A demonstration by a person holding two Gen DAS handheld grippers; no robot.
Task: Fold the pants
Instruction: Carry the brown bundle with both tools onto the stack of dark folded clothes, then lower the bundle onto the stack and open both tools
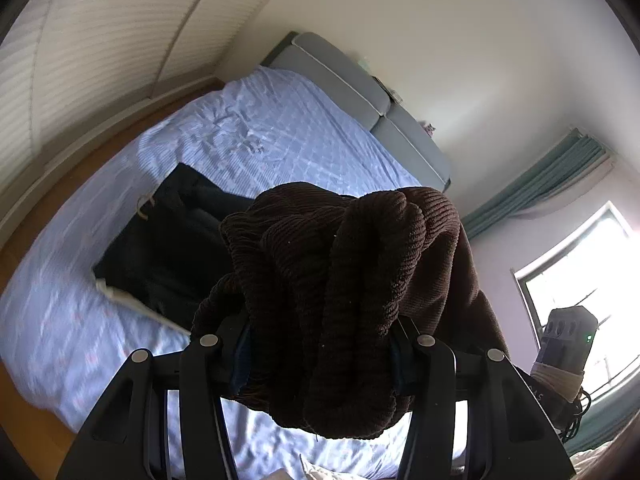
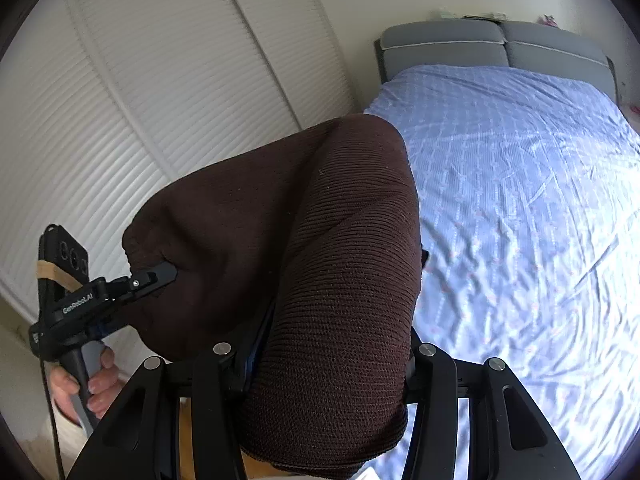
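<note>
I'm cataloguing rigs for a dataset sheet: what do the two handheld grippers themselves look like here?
Both are matte black plastic. Each wrist view shows angular linkage arms with round silver pivot pins and blue pads inside the fingers. Seen from the right wrist, the left gripper carries white lettering, a grey handle, a black cable and a phone strapped on with tan tape. No sleeve shows.
</note>
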